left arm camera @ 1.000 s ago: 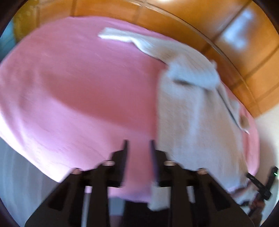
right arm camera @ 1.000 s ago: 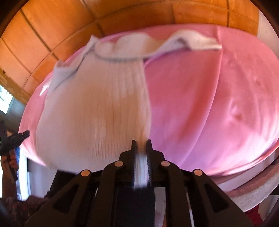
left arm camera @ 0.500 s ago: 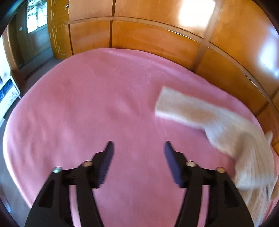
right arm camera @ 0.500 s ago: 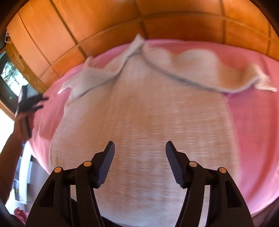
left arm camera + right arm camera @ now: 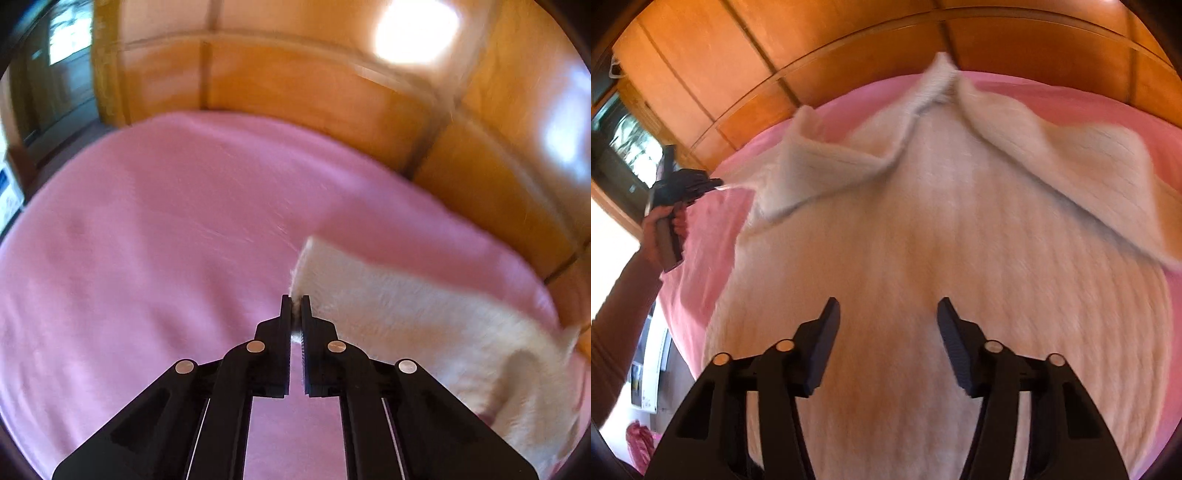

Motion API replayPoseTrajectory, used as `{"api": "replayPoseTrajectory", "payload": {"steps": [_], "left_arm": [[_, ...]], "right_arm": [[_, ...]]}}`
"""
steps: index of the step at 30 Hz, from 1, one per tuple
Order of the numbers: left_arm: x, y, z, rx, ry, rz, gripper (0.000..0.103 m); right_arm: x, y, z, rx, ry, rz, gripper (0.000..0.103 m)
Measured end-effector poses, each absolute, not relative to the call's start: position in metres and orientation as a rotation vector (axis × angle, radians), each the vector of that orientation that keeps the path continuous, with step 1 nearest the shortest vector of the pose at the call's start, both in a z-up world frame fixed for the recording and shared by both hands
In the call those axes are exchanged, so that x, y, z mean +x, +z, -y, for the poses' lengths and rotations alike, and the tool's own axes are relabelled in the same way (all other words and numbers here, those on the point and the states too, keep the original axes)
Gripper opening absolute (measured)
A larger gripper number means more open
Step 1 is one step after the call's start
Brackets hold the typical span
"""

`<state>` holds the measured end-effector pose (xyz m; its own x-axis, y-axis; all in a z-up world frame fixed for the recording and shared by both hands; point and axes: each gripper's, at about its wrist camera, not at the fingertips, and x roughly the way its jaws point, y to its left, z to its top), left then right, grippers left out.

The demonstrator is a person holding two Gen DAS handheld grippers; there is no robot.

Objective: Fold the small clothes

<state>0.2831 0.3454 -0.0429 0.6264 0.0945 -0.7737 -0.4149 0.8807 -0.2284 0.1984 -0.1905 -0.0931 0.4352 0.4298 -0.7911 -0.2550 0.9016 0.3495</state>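
Since a second ago both my hands have let go of the hem edge and swung to new places: my left gripper [image 5: 296, 300] has moved across the pink bed cover [image 5: 155, 236] to the tip of a sleeve [image 5: 317, 266] and pinched it, while my right gripper [image 5: 888, 314] has released and now hangs over the body of the cream ribbed sweater [image 5: 923, 258].

Left fingers [image 5: 285, 314] are nipped narrow on the sleeve cuff, a sliver of knit showing between them. Right fingers [image 5: 827, 325] stand about half wide and are closing, with nothing between them but the fabric lying below.

From the right wrist view the sweater lies spread on the bed, the collar at twelve o'clock, one sleeve already laid across at two o'clock, the other sleeve stretching toward ten o'clock where my left hand [image 5: 661, 221] holds it out.

By my reckoning the fold is early: one sleeve in, the second about to be carried across, then the body still to be doubled.

No brand, label or writing is readable; motion blur softens everything.
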Motion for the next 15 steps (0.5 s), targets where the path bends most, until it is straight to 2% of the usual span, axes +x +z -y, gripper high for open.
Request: {"api": "replayPoseTrajectory", "payload": {"steps": [8, 12, 15], "left_arm": [[0.152, 0.012, -0.447, -0.436, 0.611, -0.671, 0.003], [0.099, 0.006, -0.478, -0.459, 0.774, -0.685, 0.003], [0.085, -0.010, -0.481, -0.446, 0.812, -0.727, 0.003]], "right_arm": [[0.314, -0.102, 0.113, 0.138, 0.518, -1.019, 0.042], [0.356, -0.095, 0.096, 0.188, 0.442, -0.980, 0.042], [0.351, -0.090, 0.108, 0.190, 0.412, -0.972, 0.042]]}}
